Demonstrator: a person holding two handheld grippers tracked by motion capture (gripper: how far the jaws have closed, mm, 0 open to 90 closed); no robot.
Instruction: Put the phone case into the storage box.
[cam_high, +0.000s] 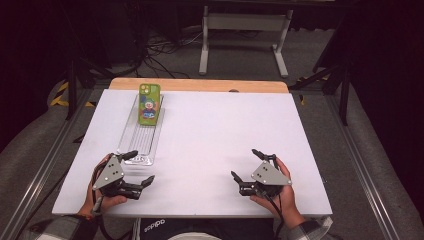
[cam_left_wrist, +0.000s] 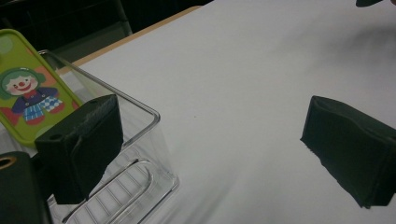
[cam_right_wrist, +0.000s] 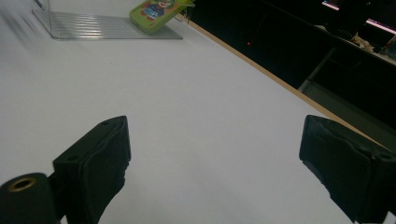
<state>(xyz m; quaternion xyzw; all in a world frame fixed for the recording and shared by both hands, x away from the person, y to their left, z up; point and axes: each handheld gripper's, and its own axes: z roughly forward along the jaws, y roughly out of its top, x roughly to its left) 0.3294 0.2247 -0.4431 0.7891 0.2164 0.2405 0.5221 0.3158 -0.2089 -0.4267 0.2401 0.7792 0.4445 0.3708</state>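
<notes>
Both tongs, left (cam_high: 136, 169) and right (cam_high: 246, 164), spread and empty at the surface's near edge. Phone case (cam_high: 149, 103) leans in clear tray (cam_high: 131, 145) toward far-left corner; approach squarely, pinching its long edges.

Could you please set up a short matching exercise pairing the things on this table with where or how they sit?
Things:
1. green phone case
2. clear plastic tray
3. left gripper
4. right gripper

Places or states:
A. open, at the table's near right
B. propped against the tray's far end
C. open, by the tray's near end
D. lying lengthwise on the table's left half

Pairs: 1-B, 2-D, 3-C, 4-A
</notes>
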